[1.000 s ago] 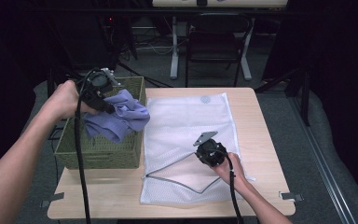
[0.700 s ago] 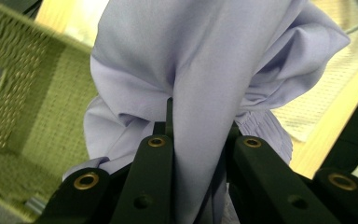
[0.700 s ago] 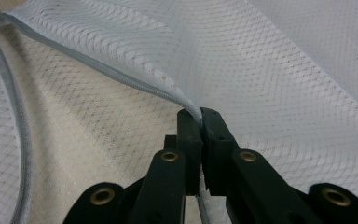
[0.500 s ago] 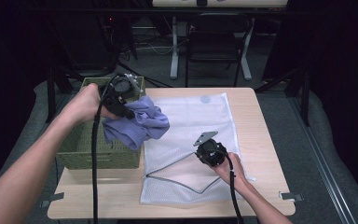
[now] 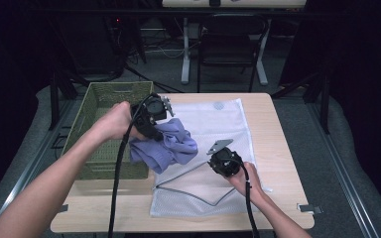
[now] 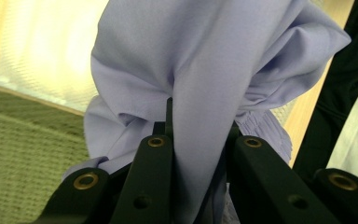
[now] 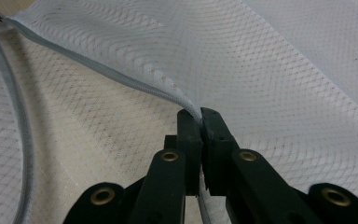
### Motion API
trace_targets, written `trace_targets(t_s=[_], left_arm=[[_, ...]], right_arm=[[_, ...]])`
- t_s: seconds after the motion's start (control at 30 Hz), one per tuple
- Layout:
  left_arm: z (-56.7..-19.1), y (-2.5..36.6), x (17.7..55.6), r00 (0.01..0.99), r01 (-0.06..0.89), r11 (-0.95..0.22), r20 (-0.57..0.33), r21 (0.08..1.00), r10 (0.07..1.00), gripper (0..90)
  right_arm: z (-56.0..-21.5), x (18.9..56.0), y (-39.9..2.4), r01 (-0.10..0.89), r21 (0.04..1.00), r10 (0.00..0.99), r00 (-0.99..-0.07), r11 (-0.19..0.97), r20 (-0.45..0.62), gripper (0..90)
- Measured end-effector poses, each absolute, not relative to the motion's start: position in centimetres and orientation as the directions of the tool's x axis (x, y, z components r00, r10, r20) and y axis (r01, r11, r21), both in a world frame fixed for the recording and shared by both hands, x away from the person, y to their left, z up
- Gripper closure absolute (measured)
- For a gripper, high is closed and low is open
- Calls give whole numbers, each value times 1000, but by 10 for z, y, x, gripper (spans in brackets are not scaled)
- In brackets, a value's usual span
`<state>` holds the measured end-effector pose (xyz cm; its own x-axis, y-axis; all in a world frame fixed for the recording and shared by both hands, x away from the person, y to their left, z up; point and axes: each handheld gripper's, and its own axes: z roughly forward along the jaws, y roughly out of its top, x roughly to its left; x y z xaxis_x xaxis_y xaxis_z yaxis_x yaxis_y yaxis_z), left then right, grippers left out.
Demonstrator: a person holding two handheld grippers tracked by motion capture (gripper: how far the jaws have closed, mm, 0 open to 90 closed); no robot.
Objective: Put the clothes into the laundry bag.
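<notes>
A lilac garment (image 5: 168, 146) hangs bunched from my left gripper (image 5: 155, 130), which is shut on its folds (image 6: 200, 116), above the left edge of a white mesh laundry bag (image 5: 213, 126) lying flat on the wooden table (image 5: 273, 129). My right gripper (image 5: 217, 157) is shut on the upper edge of the bag's grey zipper opening (image 7: 135, 81), lifting that layer so the mouth gapes. In the right gripper view the mesh bag (image 7: 284, 74) is pinched between the pads (image 7: 189, 130).
A green woven basket (image 5: 101, 106) stands at the table's left side, just left of the garment. A dark chair (image 5: 228, 37) and desk legs stand on the floor beyond the table's far edge. A metal clip (image 5: 310, 208) sits at the front right edge.
My left hand has carried the lilac garment out of the basket, rightward and a little lower, to the bag's left edge. The right gripper has stayed in place on the zipper edge.
</notes>
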<state>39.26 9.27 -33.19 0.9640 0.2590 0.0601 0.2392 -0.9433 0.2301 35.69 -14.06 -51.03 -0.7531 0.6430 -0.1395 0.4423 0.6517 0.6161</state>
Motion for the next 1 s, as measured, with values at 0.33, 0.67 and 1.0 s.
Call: trace_targets(t_s=[0.33, 0.67, 1.0], left_arm=[[-357, 77, 385, 976, 210, -951, 14, 228, 219, 821], [-396, 66, 377, 978, 210, -951, -49, 227, 204, 816], [-433, 61, 371, 973, 225, -945, -96, 236, 208, 813]], right_arm=[[-510, 357, -140, 440, 617, 643, -752, 653, -144, 874], [-510, 357, -140, 436, 609, 638, -754, 663, -155, 874], [-510, 357, -140, 438, 605, 639, -753, 665, -157, 874]])
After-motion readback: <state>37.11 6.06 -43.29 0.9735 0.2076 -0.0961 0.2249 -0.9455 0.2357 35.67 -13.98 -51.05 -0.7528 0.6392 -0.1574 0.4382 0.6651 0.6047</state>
